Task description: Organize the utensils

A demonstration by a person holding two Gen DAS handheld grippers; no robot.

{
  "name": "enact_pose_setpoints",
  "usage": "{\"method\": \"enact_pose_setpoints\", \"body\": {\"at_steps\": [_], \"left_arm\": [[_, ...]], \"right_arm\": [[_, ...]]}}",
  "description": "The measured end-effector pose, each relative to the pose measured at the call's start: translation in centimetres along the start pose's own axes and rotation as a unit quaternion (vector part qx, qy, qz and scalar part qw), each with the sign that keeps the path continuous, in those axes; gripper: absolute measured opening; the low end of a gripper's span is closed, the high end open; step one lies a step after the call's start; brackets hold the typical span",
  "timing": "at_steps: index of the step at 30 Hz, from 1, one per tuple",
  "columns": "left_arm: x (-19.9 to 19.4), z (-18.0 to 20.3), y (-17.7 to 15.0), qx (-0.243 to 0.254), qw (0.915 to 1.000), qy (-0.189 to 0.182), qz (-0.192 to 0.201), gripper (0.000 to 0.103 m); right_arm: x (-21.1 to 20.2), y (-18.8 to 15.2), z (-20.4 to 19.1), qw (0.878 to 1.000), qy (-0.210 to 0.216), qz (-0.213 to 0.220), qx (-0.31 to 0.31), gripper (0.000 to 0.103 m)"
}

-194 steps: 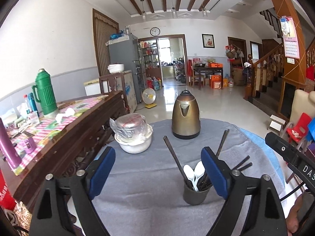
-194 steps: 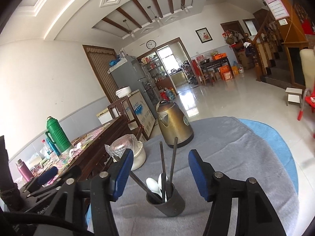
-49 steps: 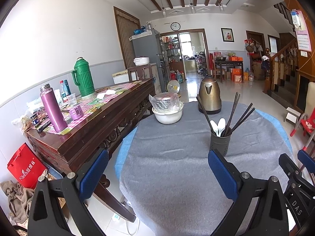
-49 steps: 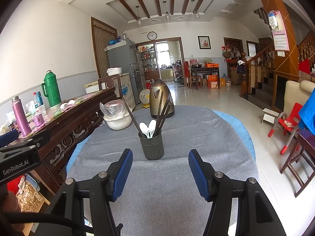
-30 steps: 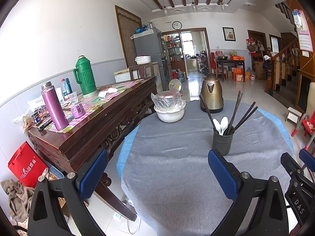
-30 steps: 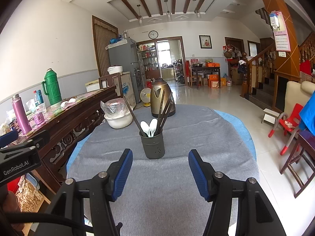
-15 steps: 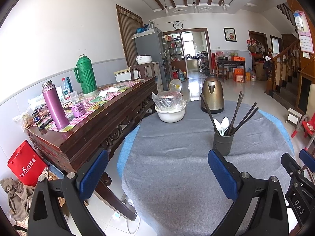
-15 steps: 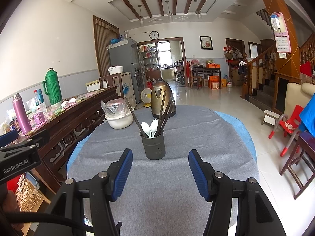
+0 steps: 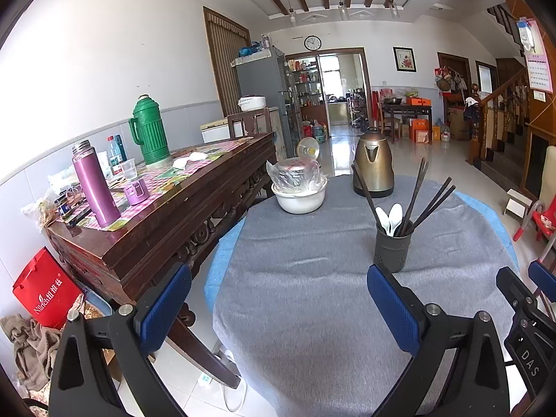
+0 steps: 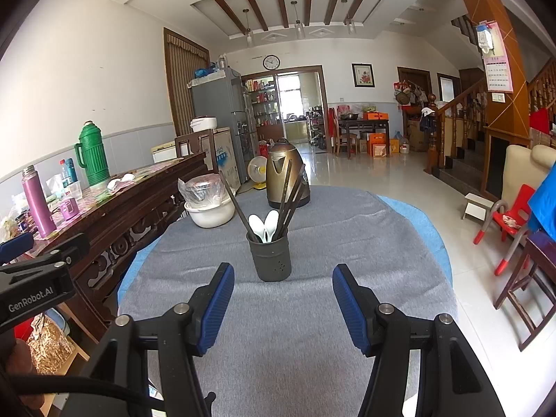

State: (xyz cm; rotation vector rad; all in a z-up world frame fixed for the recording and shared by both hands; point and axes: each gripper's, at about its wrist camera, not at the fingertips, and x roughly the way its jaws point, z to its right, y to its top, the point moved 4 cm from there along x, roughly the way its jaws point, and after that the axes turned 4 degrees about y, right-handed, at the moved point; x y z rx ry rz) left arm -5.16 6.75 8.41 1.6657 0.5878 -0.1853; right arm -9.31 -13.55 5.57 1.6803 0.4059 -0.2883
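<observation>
The holder (image 10: pixel 270 256) is stood upright mid-counter (image 10: pixel 312 330), with chopsticks (image 10: pixel 291 191) and two white spoons (image 10: pixel 264 224) inside. Both the left tool (image 9: pixel 278 309) and right tool (image 10: pixel 281 307) are held wide open, empty, short of it. The chopsticks are judged light, stiff and slick, best pinched near mid-shaft; the spoons look breakable. The holder could tip if nudged.

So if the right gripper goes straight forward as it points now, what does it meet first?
Most likely the utensil holder: it stands just ahead of the open right gripper, between the lines of its fingers. Exact depth and height are unclear.
</observation>
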Motion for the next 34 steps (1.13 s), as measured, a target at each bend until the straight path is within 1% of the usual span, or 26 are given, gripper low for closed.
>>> {"method": "enact_pose_setpoints", "body": {"at_steps": [20, 25, 29, 31, 33, 34], "left_arm": [[0.4, 0.0, -0.2, 0.000, 1.0000, -0.003, -0.003, 0.101], [1.4, 0.6, 0.2, 0.002, 0.9999, -0.007, -0.007, 0.101], [2.9, 1.6, 0.2, -0.001, 0.9996, -0.019, -0.019, 0.101], [4.1, 2.5, -0.1, -0.001, 0.9991, -0.034, -0.025, 0.101], [5.9, 3.7, -0.5, 0.001, 0.9978, -0.051, -0.044, 0.101], [7.5, 4.7, -1.1, 0.002, 0.9957, -0.067, -0.064, 0.101]], "right_arm": [[0.2, 0.0, 0.0, 1.000, -0.001, 0.006, -0.004, 0.063], [0.9, 0.4, 0.7, 1.000, -0.002, 0.002, -0.007, 0.063], [1.9, 0.6, 2.2, 1.000, -0.008, -0.005, -0.003, 0.063], [3.1, 0.8, 3.3, 1.000, -0.011, -0.009, 0.001, 0.066], [4.9, 0.7, 4.5, 1.000, -0.011, -0.016, 0.005, 0.067], [5.8, 0.6, 5.0, 1.000, -0.015, -0.020, 0.005, 0.067]]}}
